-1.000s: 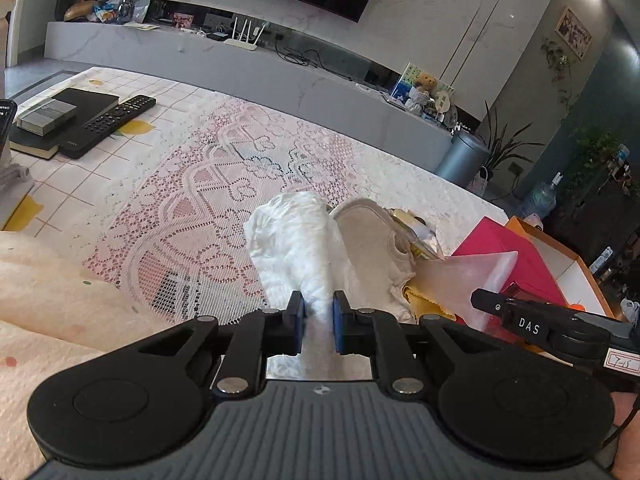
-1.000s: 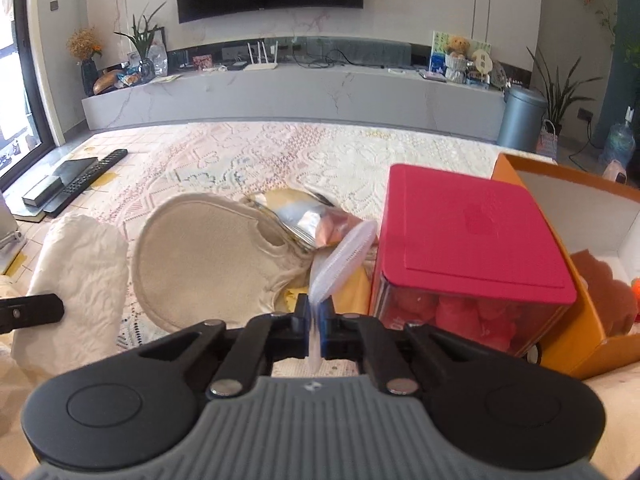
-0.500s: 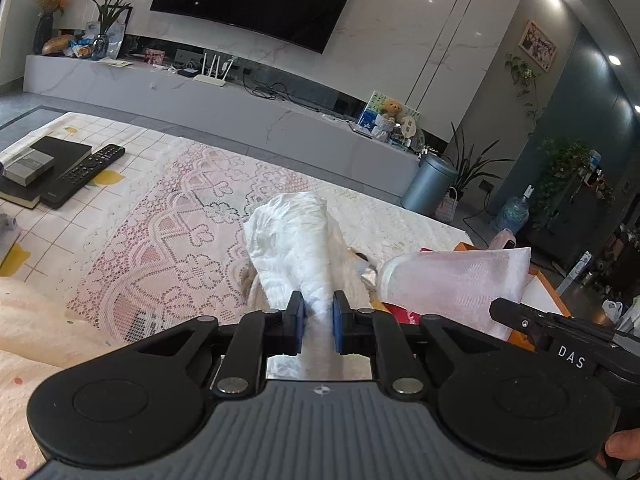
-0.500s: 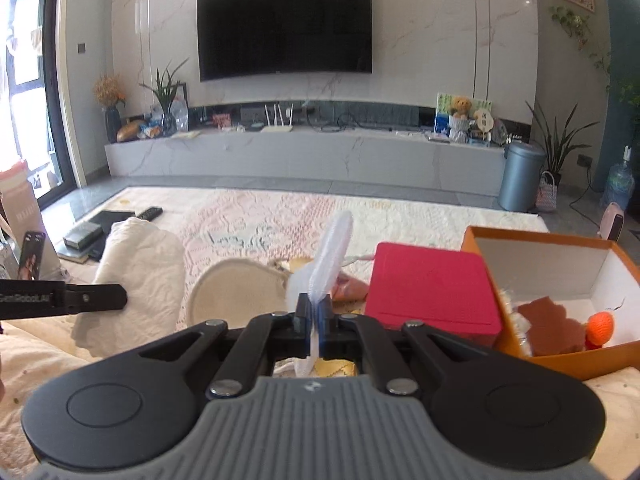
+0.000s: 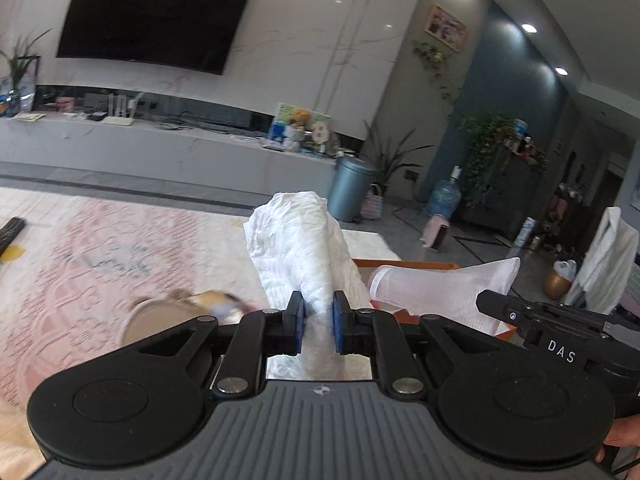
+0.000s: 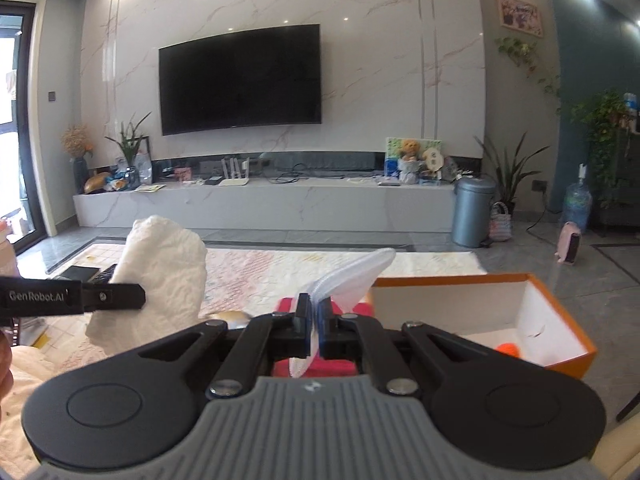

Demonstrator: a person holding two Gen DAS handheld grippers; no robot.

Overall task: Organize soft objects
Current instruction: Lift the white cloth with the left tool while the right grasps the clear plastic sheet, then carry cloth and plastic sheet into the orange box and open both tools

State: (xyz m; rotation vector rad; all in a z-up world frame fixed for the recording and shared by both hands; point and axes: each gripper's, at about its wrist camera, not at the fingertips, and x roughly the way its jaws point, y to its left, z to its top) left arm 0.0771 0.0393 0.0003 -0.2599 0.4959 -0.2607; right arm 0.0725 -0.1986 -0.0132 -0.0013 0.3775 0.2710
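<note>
Room: lace-patterned rug, orange box.
Left gripper: clamps crinkled white cloth — long axis pointing away, upward.
Right gripper: pinches thin translucent pouch — edge-on, tilted up-right.

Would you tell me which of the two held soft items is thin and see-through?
The mesh pouch in the right gripper; the left gripper's crinkled white cloth is thick, opaque.

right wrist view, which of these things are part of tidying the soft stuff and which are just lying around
Part of the job:
- white crinkled cloth, in the left gripper
- thin mesh pouch, in the right gripper
- orange box, open

Lying about:
- TV
- blue-grey bin
- water bottle
- remote control
</note>
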